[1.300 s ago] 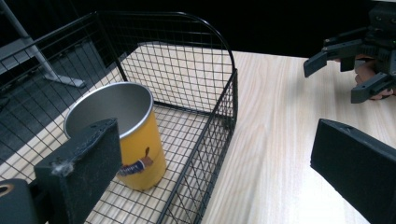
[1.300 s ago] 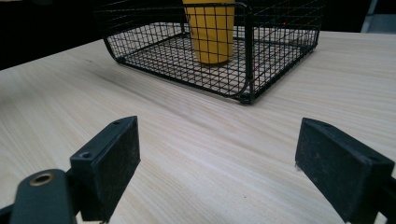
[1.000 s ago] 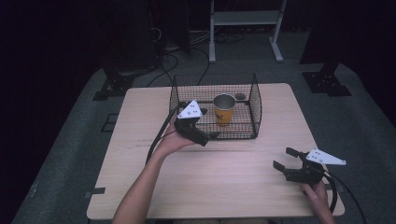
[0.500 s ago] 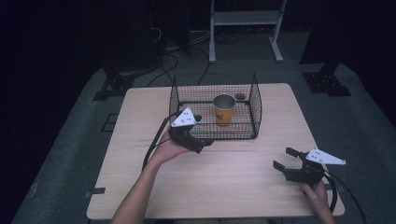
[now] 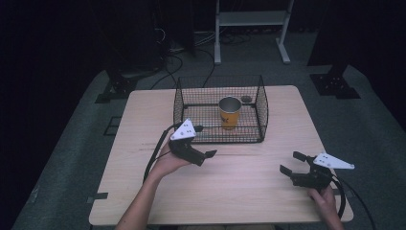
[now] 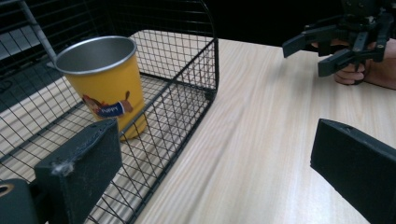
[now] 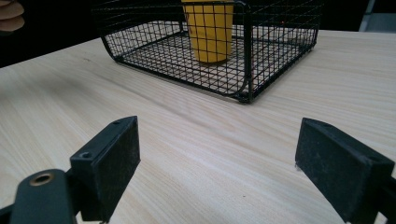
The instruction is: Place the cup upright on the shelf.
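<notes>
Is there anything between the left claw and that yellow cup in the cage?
Yes. The yellow cup stands inside the wire basket, and the basket's mesh wall facing the person lies between it and the open left gripper. The basket's top is open, so reaching from above looks unobstructed.

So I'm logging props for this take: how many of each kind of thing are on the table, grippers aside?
Wire basket: 1
Yellow metal cup: 1, upright inside the basket
Small dark round thing: 1, behind the cup; too small to identify
Total: 3
</notes>
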